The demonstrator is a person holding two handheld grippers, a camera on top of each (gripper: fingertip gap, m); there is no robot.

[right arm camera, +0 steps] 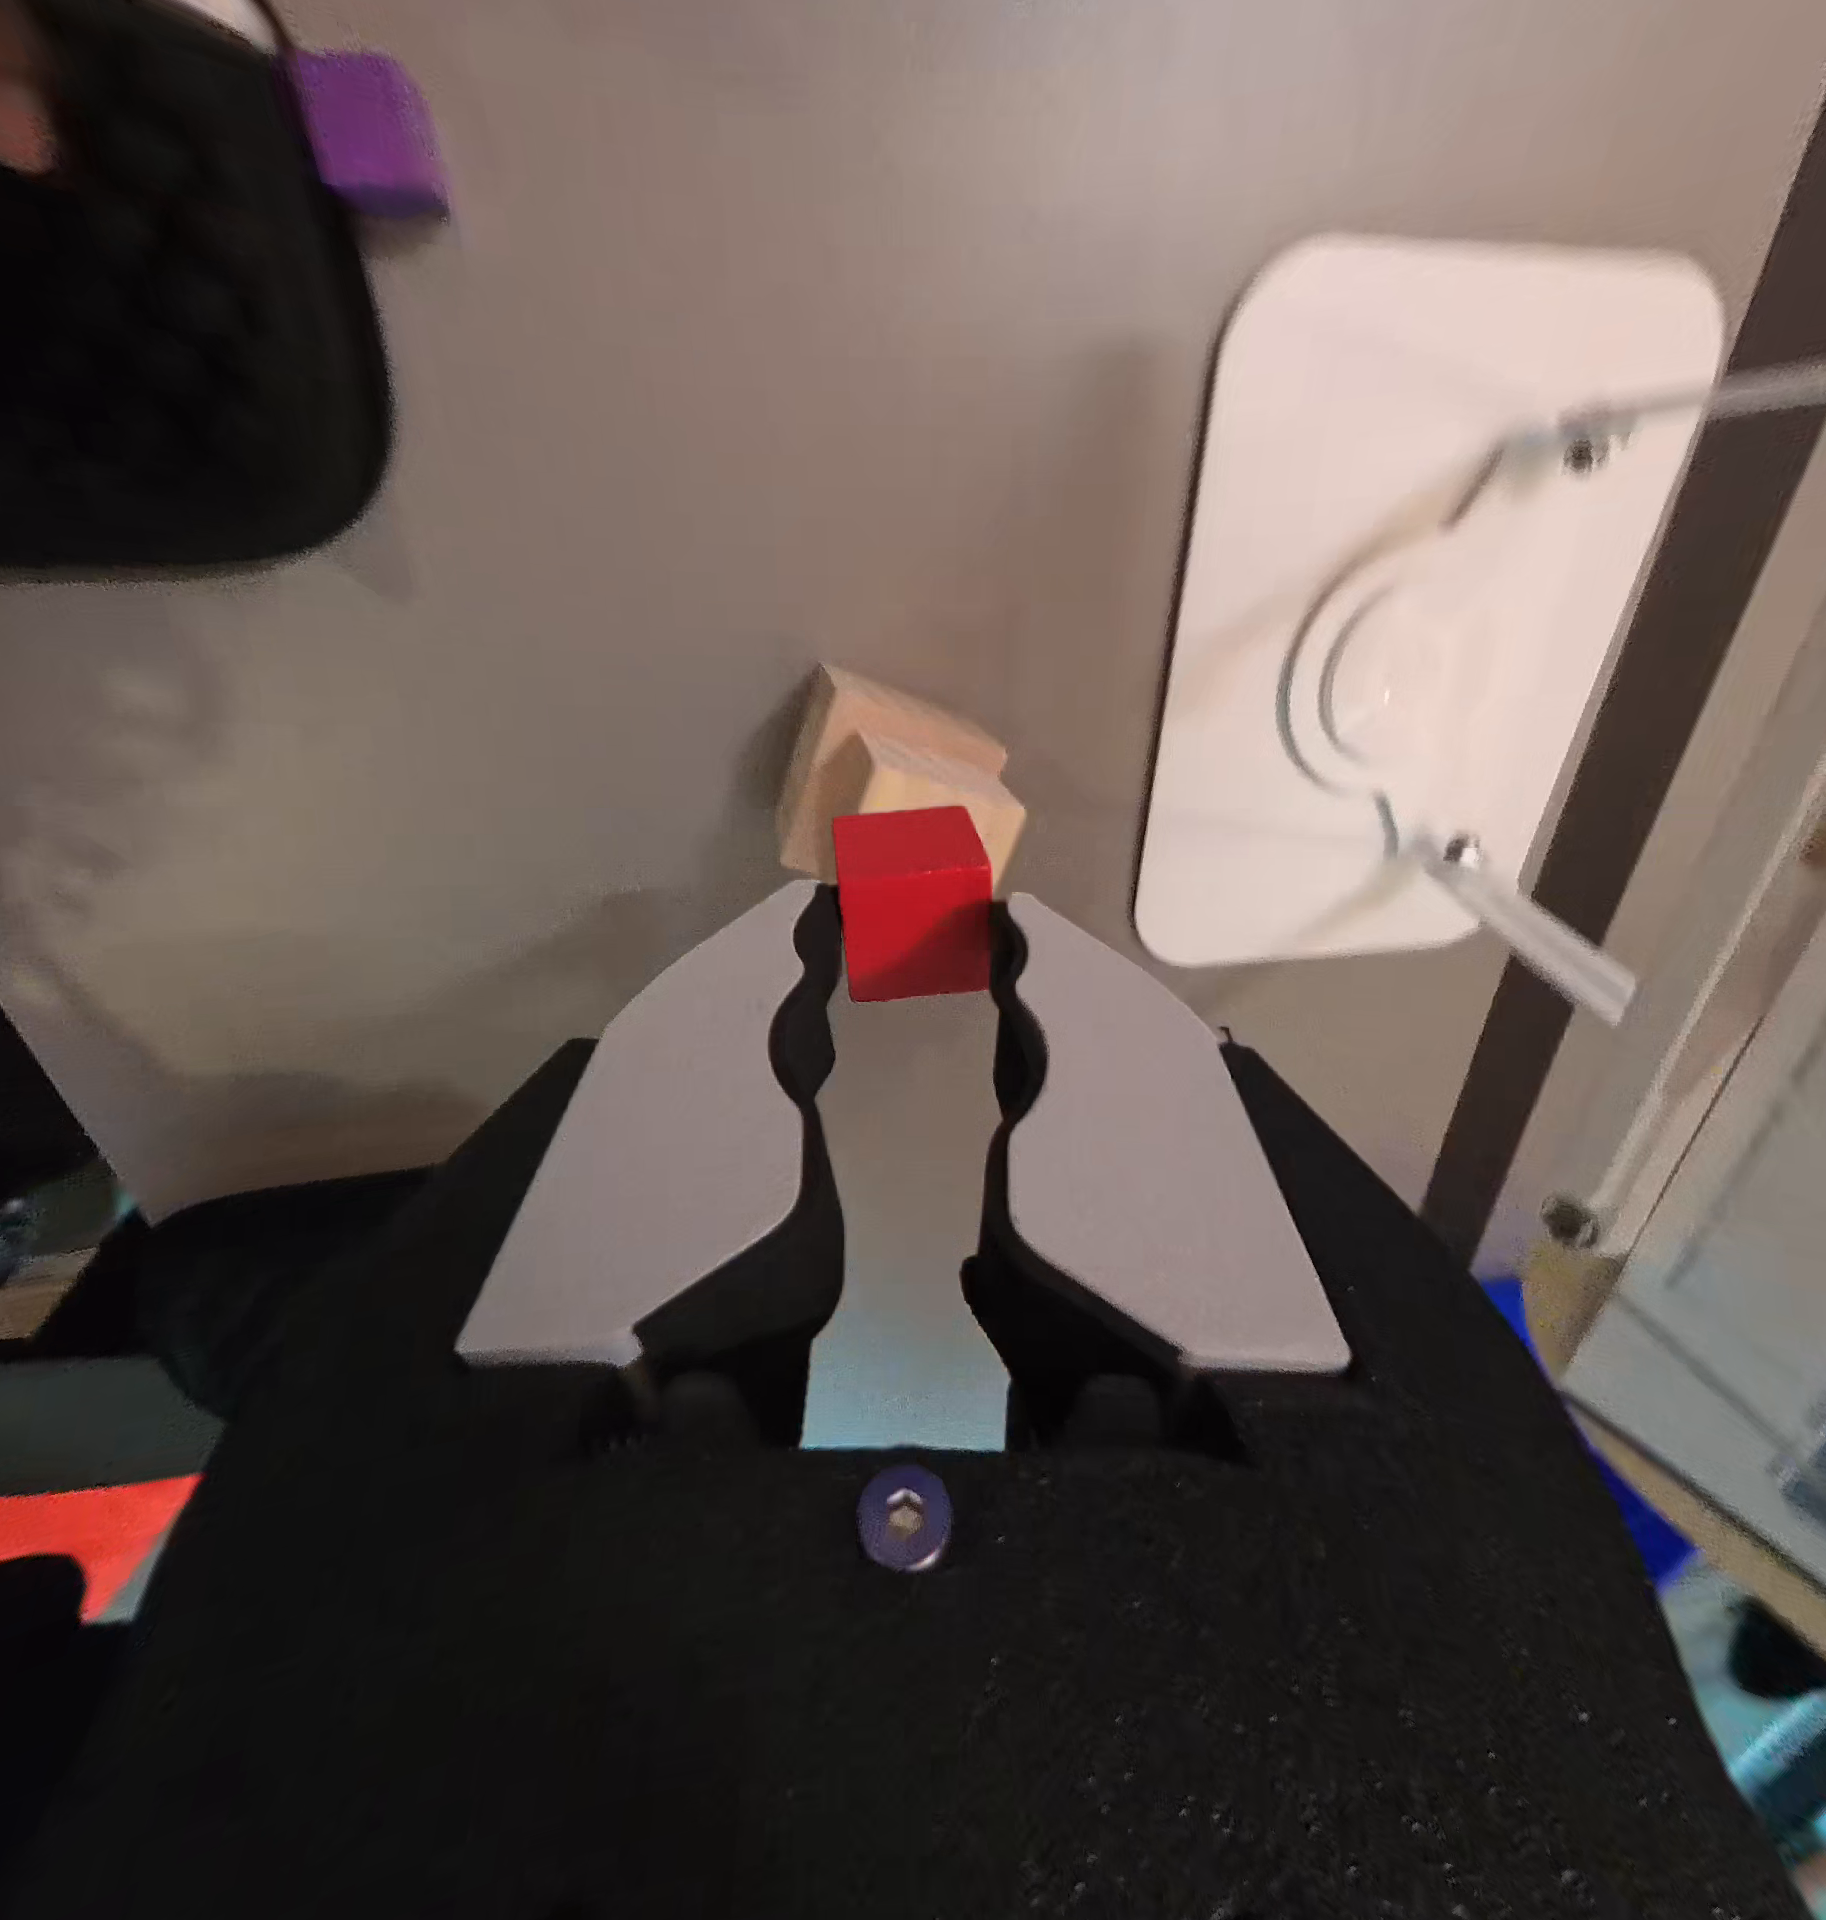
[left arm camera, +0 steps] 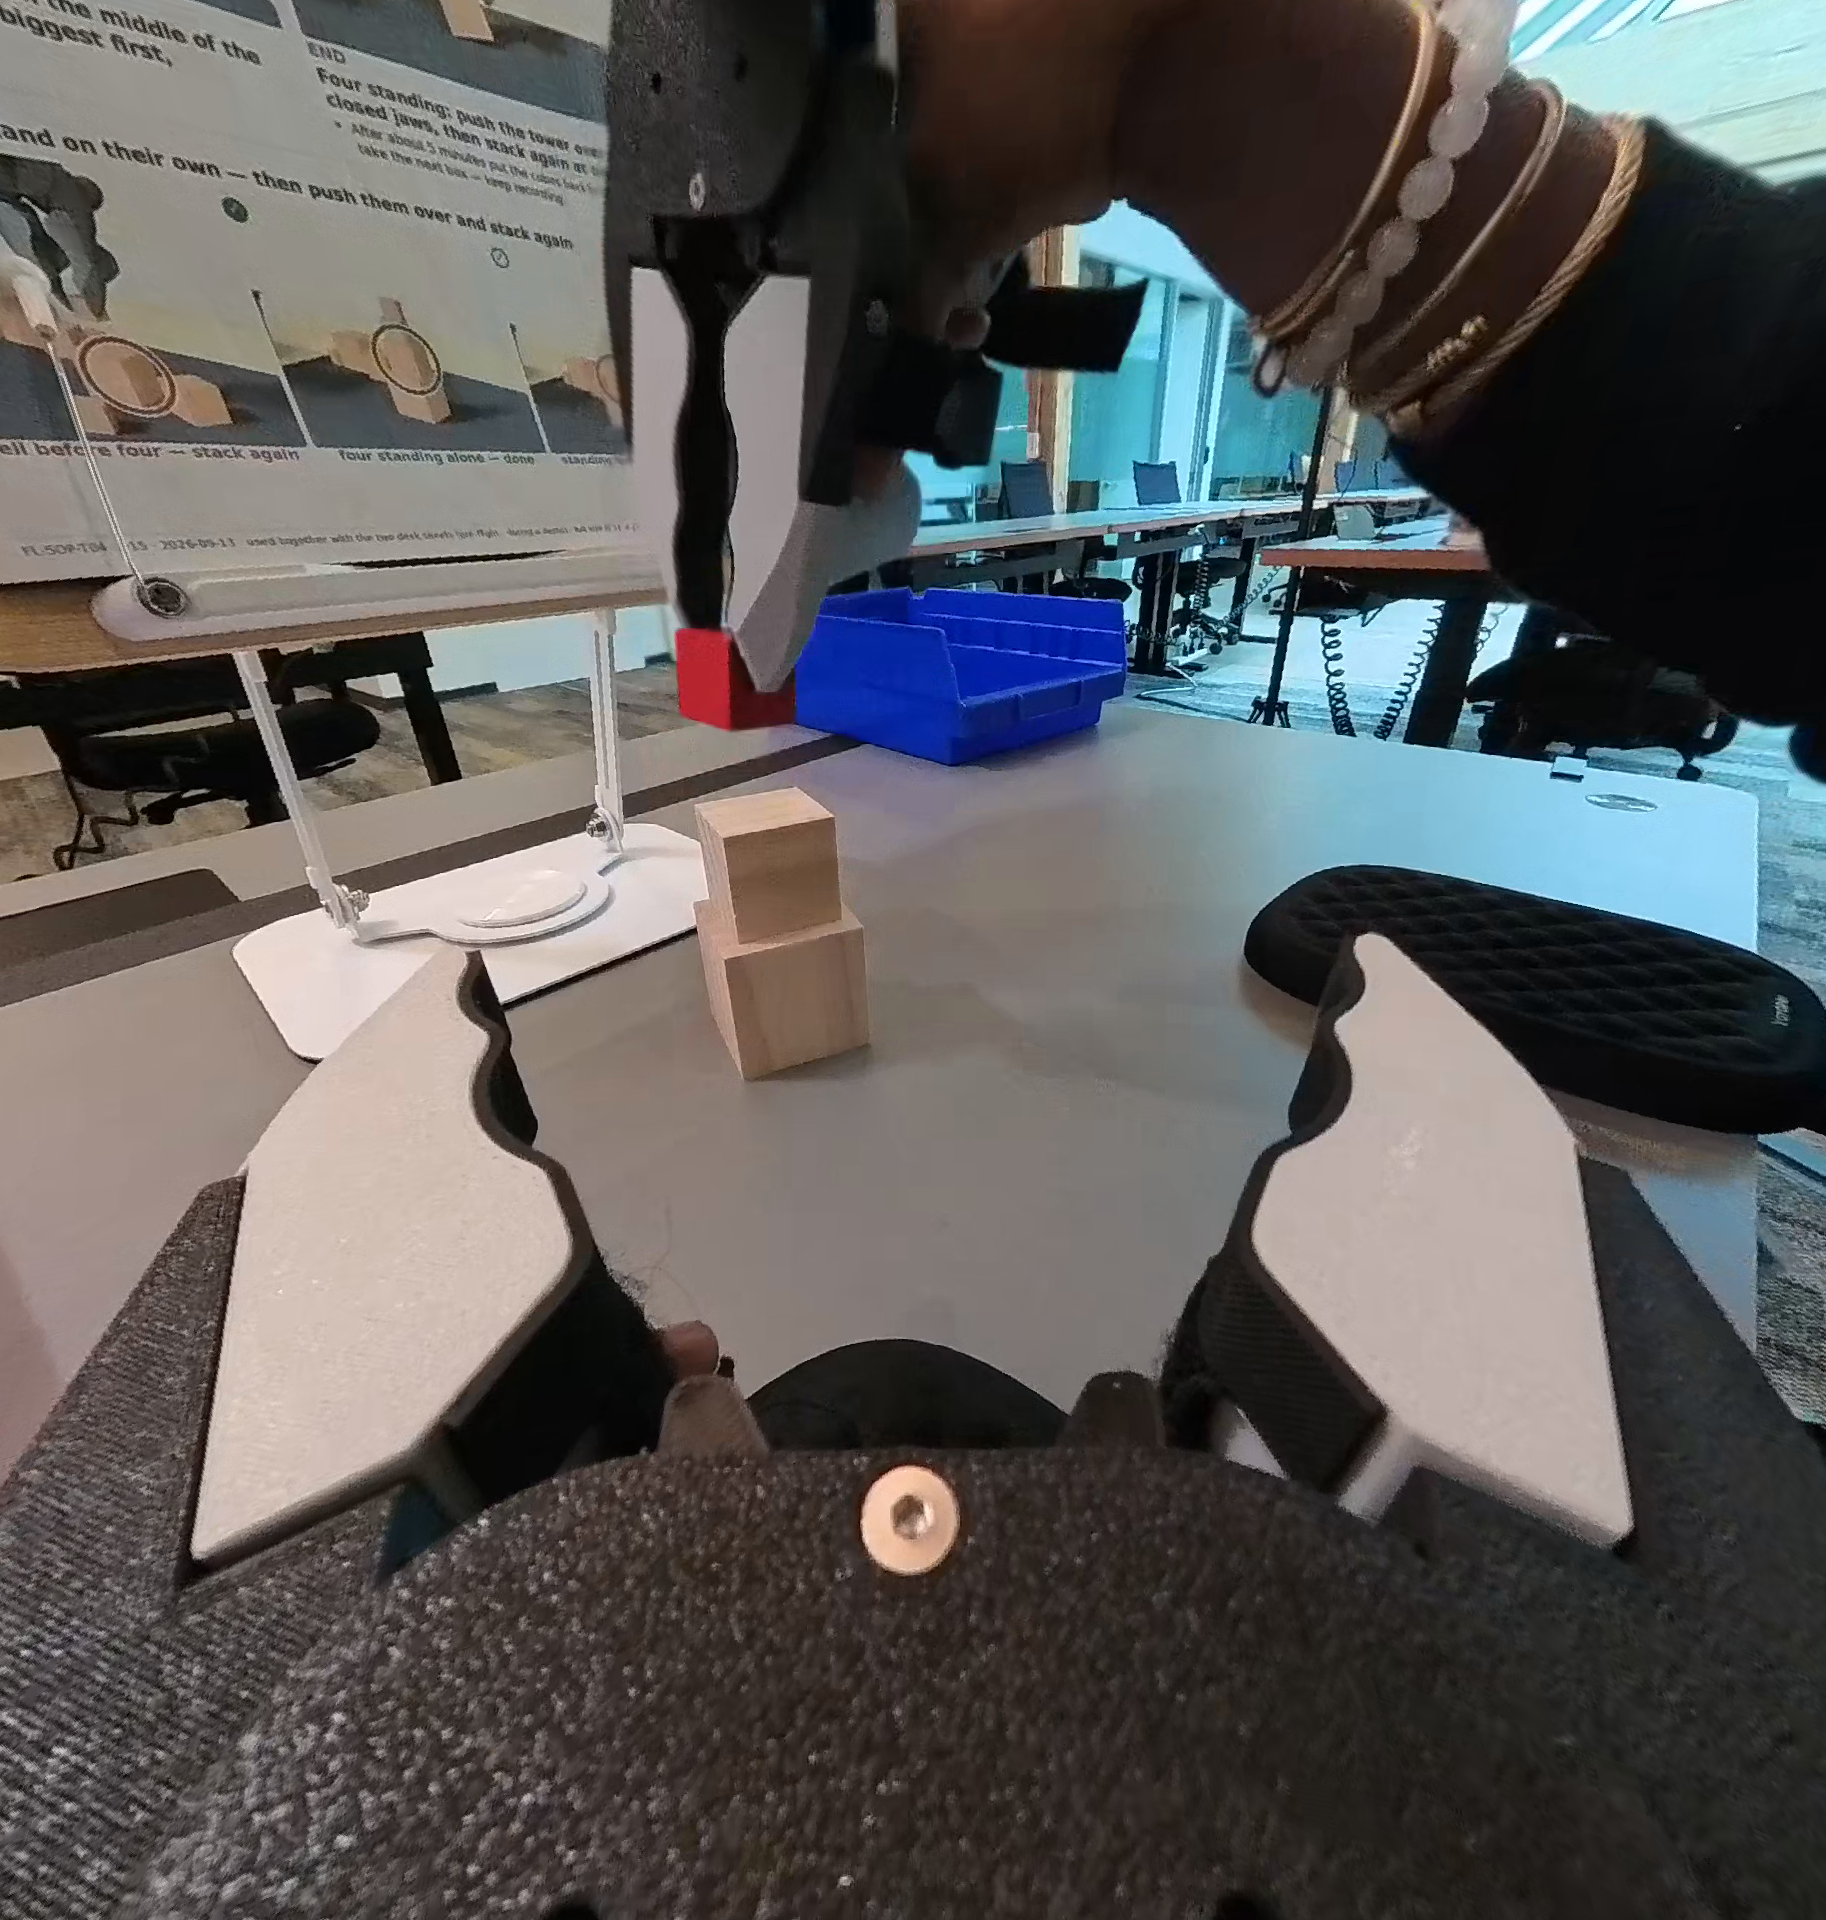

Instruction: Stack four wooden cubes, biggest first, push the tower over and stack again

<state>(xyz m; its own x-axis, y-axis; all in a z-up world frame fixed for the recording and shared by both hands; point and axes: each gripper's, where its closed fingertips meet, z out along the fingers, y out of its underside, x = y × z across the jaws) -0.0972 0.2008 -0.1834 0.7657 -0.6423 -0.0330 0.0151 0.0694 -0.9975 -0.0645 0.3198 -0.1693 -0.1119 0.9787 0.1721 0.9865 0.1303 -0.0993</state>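
Right tool: the right tool [right arm camera: 914, 914] pinches a red cube [right arm camera: 914, 904] at its very tips, both pads pressed on opposite faces, so most of the cube stands clear beyond the fingers.
Red cube: it hangs in the air above two wooden cubes [left arm camera: 779, 940], apart from them.
Wooden cubes: the smaller sits on the larger, turned a little, near the middle of the grey bench [left arm camera: 1096, 935].
Left tool: the left tool [left arm camera: 909, 997] is spread wide with nothing between its fingers, low over the bench, well short of the stack.
Left wrist view only: a blue bin [left arm camera: 950, 675] behind the stack, and the printed sheet on its white stand [left arm camera: 452, 935].
Right wrist view only: a purple block [right arm camera: 369, 135] lying beside a black pad [right arm camera: 140, 343].
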